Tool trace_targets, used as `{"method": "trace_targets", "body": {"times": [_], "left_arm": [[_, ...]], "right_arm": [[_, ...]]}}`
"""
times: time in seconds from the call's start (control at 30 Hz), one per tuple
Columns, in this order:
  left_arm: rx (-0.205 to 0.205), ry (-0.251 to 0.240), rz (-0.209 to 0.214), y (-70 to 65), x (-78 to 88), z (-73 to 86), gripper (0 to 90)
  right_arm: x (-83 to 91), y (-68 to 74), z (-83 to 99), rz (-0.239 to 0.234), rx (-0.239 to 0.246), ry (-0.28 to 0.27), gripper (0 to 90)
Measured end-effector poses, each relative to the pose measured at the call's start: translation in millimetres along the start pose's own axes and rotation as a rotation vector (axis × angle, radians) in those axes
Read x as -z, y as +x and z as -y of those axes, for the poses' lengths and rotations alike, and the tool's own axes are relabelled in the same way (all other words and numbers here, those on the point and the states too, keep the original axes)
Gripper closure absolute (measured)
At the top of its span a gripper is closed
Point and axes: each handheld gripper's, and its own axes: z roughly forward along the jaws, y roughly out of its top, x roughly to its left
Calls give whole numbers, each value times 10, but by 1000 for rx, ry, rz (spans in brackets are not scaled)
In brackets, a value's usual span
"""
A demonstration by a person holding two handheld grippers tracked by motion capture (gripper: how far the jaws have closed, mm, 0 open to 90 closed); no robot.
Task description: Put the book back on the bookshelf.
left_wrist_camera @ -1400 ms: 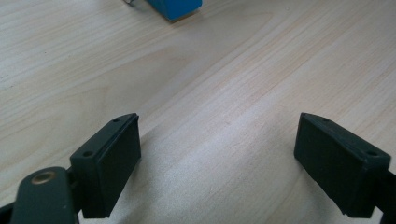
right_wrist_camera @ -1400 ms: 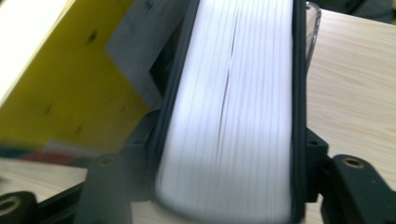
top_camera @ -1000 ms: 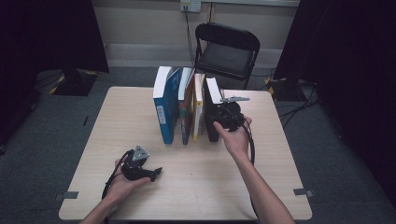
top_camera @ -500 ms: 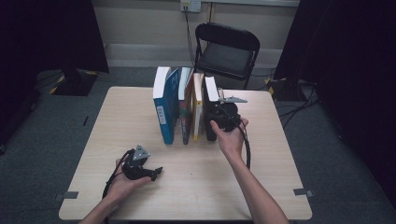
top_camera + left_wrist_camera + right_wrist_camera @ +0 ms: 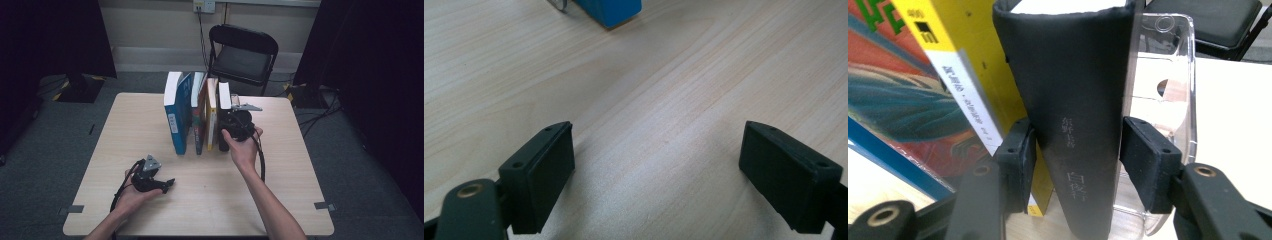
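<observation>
The left gripper (image 5: 167, 184) rests idle on the near left of the table (image 5: 125, 130), jaws wide apart with nothing between them. At the right end of the upright row of books (image 5: 192, 120), the right gripper (image 5: 1075, 162) is clamped on the spine of the black book (image 5: 1073, 100). By my reading, the book is gripped but not yet drawn out. Its spine shows faint characters, too dim to read.

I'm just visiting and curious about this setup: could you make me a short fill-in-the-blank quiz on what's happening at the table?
1. The right gripper has its fingers on either side of the ____ book.
2. Next to that book stands one with a ____ spine.
3. The left gripper has its fingers ____ above the bare table.

Missing words: black; yellow; open
</observation>
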Motion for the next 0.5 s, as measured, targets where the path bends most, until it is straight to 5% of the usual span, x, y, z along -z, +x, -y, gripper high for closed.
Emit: {"method": "trace_targets", "body": {"times": [0.5], "left_arm": [[-15,4,-7,-1,24,14,147]], "right_arm": [[76,-124,184,-113,44,-51,381]]}}
